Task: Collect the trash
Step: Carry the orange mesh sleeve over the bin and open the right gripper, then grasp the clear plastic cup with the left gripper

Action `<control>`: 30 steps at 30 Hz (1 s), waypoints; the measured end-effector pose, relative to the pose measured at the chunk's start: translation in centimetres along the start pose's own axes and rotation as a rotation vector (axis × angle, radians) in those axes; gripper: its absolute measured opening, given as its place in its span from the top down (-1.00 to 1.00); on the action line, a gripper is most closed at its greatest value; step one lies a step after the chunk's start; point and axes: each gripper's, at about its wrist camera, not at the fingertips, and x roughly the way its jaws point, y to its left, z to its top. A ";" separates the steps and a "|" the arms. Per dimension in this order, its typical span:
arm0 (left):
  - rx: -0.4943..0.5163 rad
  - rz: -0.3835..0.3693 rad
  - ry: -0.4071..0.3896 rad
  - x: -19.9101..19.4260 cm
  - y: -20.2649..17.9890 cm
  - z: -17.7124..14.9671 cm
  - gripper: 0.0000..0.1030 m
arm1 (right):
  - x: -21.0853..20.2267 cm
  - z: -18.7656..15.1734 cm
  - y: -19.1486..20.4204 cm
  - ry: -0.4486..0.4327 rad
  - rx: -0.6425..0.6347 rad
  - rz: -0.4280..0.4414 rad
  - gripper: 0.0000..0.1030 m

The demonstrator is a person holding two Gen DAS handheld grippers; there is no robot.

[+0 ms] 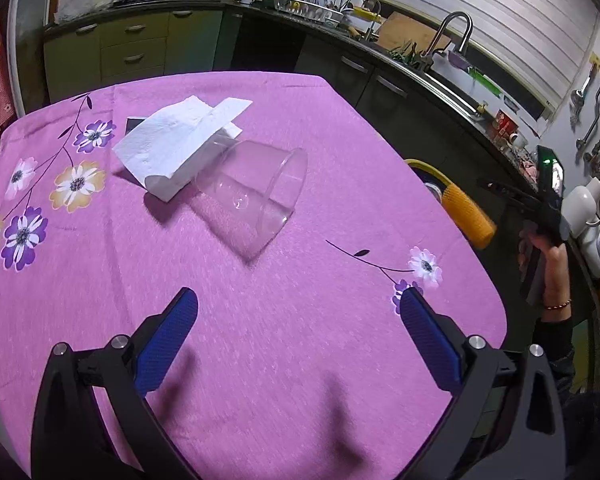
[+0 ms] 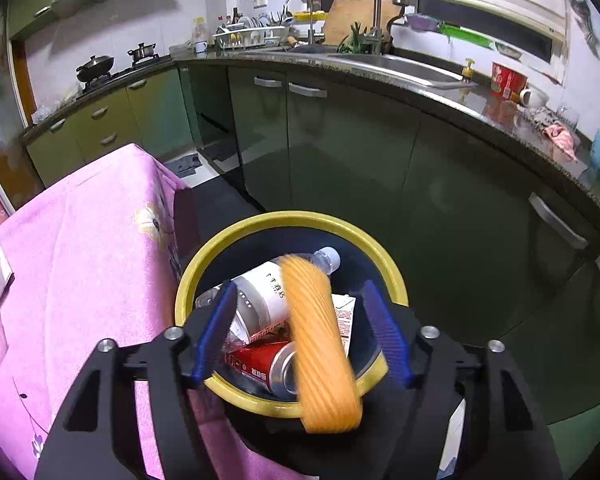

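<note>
A clear plastic cup (image 1: 256, 192) lies on its side on the pink flowered tablecloth (image 1: 100, 320). White paper napkins (image 1: 172, 140) rest against its base. My left gripper (image 1: 298, 294) hangs open above the cloth, short of the cup, with nothing between its blue pads. My right gripper (image 2: 299, 285) is open over a yellow-rimmed bin (image 2: 292, 218). A blurred orange ribbed roll (image 2: 324, 344) sits loose between its fingers, clear of both pads. The bin holds a plastic bottle (image 2: 260, 292), a red can (image 2: 268, 362) and a carton (image 2: 346, 316).
The bin (image 1: 420, 164) stands on the floor off the table's right edge, where a hand (image 1: 548, 252) holds the right gripper (image 1: 500, 190) near the orange roll (image 1: 468, 216). Dark green cabinets (image 2: 360, 140) and a counter with a sink (image 2: 400, 64) run behind.
</note>
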 end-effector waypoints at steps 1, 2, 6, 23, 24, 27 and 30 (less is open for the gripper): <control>0.008 -0.007 0.001 0.2 0.1 0.2 -0.87 | -0.5 0.0 -0.1 -0.013 0.003 -0.001 -0.34; 0.025 -0.023 0.002 0.5 0.1 0.4 -0.87 | -0.7 0.1 0.0 -0.019 0.008 0.004 -0.34; 0.095 -0.072 0.022 1.7 0.6 1.6 -0.87 | -2.1 0.3 0.3 -0.034 0.014 0.043 -0.34; 0.268 -0.084 0.071 5.5 2.3 6.7 -0.87 | -2.6 -1.2 2.8 0.005 0.001 0.106 -0.34; 0.270 -0.079 0.075 5.8 2.4 6.9 -0.87 | -2.6 -1.2 2.9 0.006 0.000 0.109 -0.34; 0.274 -0.061 0.079 6.2 3.0 7.3 -0.87 | -2.6 -1.1 2.9 0.006 -0.002 0.114 -0.34; 0.273 -0.063 0.086 6.6 3.4 7.5 -0.87 | -2.5 -1.2 3.1 0.012 -0.004 0.114 -0.34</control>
